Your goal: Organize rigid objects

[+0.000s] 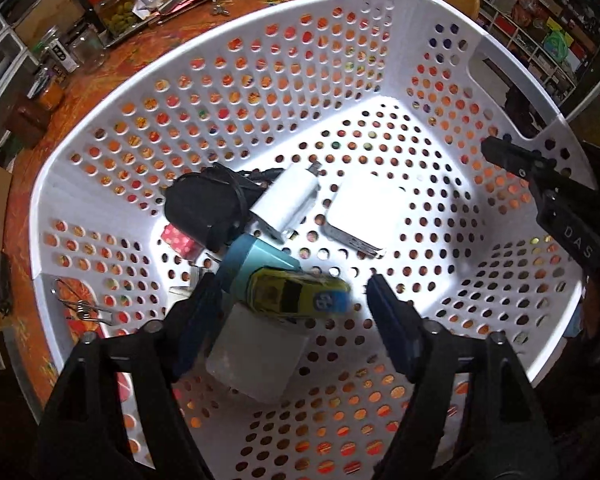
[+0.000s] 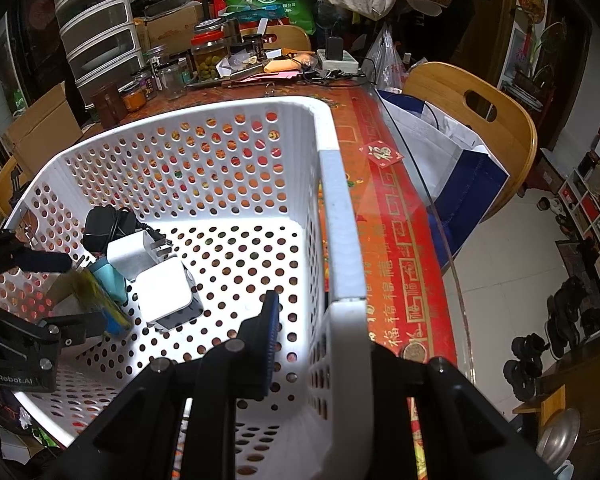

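A white perforated basket [image 1: 400,20] stands on the table. In it lie a black adapter with cord [image 1: 204,204], a white plug charger [image 1: 288,200], a white square box [image 1: 364,212], a light blue cylinder [image 1: 256,260], a translucent white block [image 1: 256,360] and a blurred yellow toy car [image 1: 300,292]. My left gripper [image 1: 292,316] is open over the basket, the car between and just beyond its fingers, not held. My right gripper [image 2: 320,328] straddles the basket's right wall [image 2: 340,216], one finger [image 2: 270,332] inside, the other hidden. It grips the wall.
Jars [image 2: 208,56], boxes and papers crowd the table's far end. A red patterned cloth [image 2: 396,248] covers the table right of the basket. A wooden chair [image 2: 480,120] holds a white and blue bag. A metal clip [image 1: 84,304] lies left of the basket.
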### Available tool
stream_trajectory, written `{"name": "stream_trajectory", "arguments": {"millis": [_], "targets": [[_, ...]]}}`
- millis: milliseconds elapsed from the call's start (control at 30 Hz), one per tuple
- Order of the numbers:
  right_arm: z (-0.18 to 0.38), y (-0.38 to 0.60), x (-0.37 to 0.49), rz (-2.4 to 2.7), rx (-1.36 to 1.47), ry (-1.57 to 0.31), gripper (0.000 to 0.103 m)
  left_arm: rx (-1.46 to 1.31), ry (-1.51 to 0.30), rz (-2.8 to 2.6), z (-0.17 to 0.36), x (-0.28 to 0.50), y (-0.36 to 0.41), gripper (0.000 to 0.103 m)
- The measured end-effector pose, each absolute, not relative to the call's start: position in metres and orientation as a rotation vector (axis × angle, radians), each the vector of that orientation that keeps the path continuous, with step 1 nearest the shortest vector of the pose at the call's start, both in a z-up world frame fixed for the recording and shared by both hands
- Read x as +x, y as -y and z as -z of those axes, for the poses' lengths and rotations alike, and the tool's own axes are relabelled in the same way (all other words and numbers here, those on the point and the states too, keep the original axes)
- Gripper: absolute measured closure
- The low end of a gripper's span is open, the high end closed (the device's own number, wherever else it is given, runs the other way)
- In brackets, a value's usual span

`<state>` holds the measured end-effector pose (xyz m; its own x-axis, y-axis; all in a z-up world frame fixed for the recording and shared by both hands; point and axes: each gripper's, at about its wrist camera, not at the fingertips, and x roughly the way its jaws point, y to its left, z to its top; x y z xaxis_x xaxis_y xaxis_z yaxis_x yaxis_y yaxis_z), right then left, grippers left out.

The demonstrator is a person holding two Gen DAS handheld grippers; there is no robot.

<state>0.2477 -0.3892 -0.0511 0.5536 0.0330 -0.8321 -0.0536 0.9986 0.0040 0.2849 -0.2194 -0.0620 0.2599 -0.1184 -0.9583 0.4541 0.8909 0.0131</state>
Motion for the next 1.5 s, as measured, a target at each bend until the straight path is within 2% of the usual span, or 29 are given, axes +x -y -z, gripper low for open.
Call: {"name": "stream_trajectory", "arguments": {"millis": [133,233,267,300,333,367,400,433,467,700,867,1167,1333,1500], "targets": [[0.053,0.389,0.248,-0.051,-0.022,-0.988,0.083,0.293,-1.241,0.414,0.059,0.285,0.217,0.019],[0.054,0.388,0.247,-0.041,-0.032,-0.986,0.081,0.261,-1.207,0.433,0.052,0.284,0.211,0.010],[0.053,0.387,0.247,-0.037,-0.039,-0.983,0.078,0.243,-1.191,0.448,0.048,0.284,0.208,0.002],[0.052,0.386,0.245,-0.028,-0.046,-0.975,0.067,0.223,-1.170,0.477,0.044,0.281,0.203,0.000],[0.049,0.388,0.243,-0.013,-0.046,-0.963,0.047,0.218,-1.155,0.485,0.041,0.280,0.200,0.000],[0.045,0.392,0.239,0.001,-0.032,-0.941,0.036,0.213,-1.125,0.484,0.037,0.277,0.196,0.000],[0.040,0.395,0.236,0.009,-0.018,-0.919,0.016,0.208,-1.089,0.478,0.032,0.273,0.192,0.000],[0.033,0.399,0.230,0.019,0.002,-0.883,0.005,0.203,-1.058,0.476,0.027,0.270,0.188,0.000],[0.027,0.403,0.224,0.030,0.024,-0.844,0.003,0.193,-1.027,0.476,0.022,0.266,0.184,0.000],[-0.013,0.400,0.166,0.083,0.092,-0.638,0.000,0.170,-0.713,0.297,-0.024,0.217,0.132,0.000],[-0.031,0.364,0.115,0.098,0.055,-0.522,0.000,0.158,-0.573,0.179,-0.046,0.170,0.091,0.000],[-0.060,0.302,-0.005,0.035,0.074,-0.409,0.000,0.112,-0.371,0.115,-0.071,0.016,0.019,0.000],[-0.060,0.273,-0.039,0.046,0.033,-0.405,0.000,0.066,-0.387,0.163,-0.071,-0.017,0.011,0.000],[-0.052,0.264,-0.035,0.018,0.008,-0.448,0.000,0.087,-0.437,0.174,-0.057,-0.011,0.025,0.000]]}}
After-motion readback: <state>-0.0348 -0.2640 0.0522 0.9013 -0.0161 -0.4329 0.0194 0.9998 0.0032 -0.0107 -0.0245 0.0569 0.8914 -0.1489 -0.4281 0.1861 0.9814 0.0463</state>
